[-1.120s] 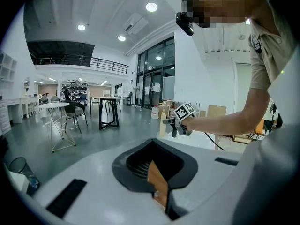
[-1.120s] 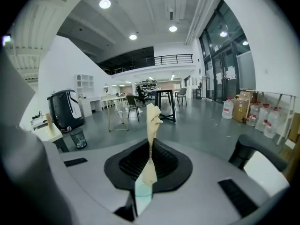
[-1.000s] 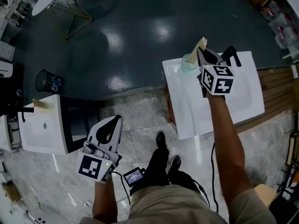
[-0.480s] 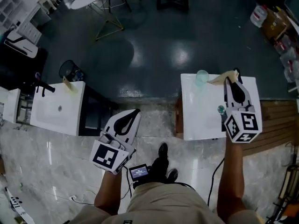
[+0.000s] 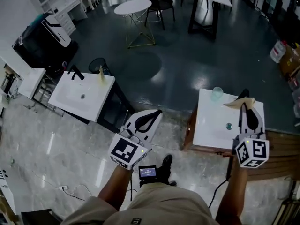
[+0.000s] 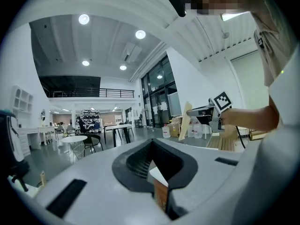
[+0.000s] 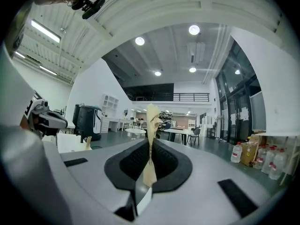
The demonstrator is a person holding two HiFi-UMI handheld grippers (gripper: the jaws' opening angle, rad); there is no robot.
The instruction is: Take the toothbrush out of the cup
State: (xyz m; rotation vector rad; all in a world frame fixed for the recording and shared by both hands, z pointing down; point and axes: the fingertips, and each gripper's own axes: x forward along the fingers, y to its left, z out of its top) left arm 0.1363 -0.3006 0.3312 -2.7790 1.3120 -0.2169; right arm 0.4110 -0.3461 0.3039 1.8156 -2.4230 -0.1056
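The taking-out looks done: the right claw is clamped nearly shut on the handle of the toothbrush, which hangs in the air above the far edge of the white surface, near the cup but apart from it. The left claw is fully closed on nothing and is held off to the side over the floor. What is left, by my judgement, is to keep the grip firm and bring the brush to rest somewhere clear of the cup, without knocking it. The head view alone shows the cup, standing upright on the surface. The right gripper view shows the grip itself, the toothbrush standing up between the pads. The left gripper view catches the toothbrush side-on, sticking out past the right claw's tips.
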